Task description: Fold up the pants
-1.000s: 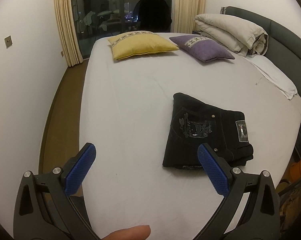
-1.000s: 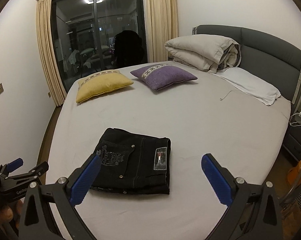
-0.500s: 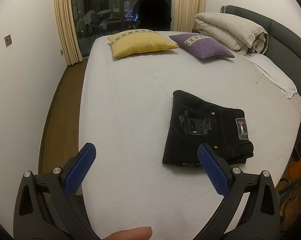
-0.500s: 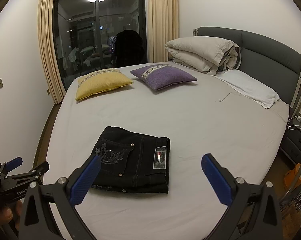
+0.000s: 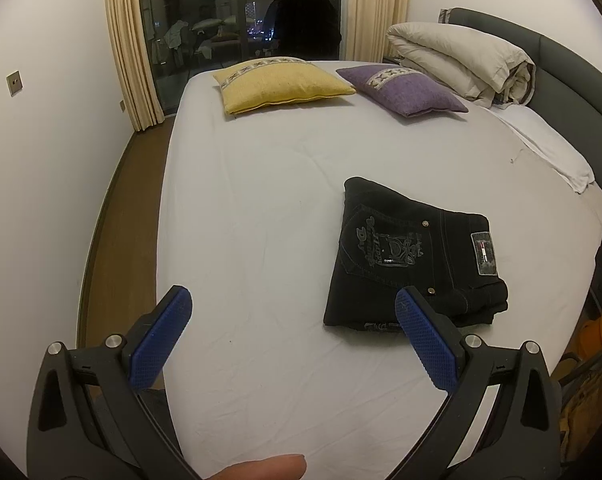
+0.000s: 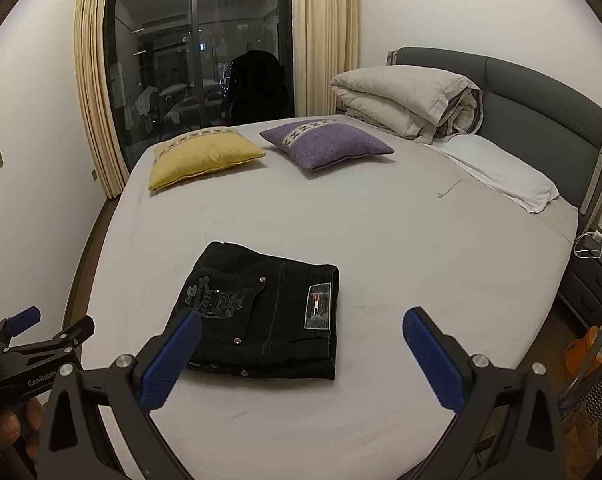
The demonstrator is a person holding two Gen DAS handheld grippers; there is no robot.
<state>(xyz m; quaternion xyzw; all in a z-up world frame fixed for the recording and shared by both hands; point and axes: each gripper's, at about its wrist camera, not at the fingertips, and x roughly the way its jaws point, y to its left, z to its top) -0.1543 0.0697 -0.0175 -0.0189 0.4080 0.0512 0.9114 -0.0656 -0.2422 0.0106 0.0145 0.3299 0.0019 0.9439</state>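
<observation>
Black pants (image 5: 409, 256) lie folded into a compact rectangle on the white bed (image 5: 261, 200), back pocket and label patch facing up. They also show in the right wrist view (image 6: 269, 312). My left gripper (image 5: 293, 312) is open and empty, held back from the bed's near edge, left of the pants. My right gripper (image 6: 301, 328) is open and empty, held above the near edge, just in front of the pants. The left gripper also shows at the left edge of the right wrist view (image 6: 37, 332).
A yellow cushion (image 6: 203, 156) and a purple cushion (image 6: 325, 144) lie at the far side of the bed. A rolled duvet (image 6: 409, 100) and white pillow (image 6: 501, 172) sit by the grey headboard (image 6: 541, 108). A nightstand (image 6: 593, 276) stands right.
Both grippers have drawn back and lifted slightly from the bed. The folded pants have not moved. Both grippers stay open.
</observation>
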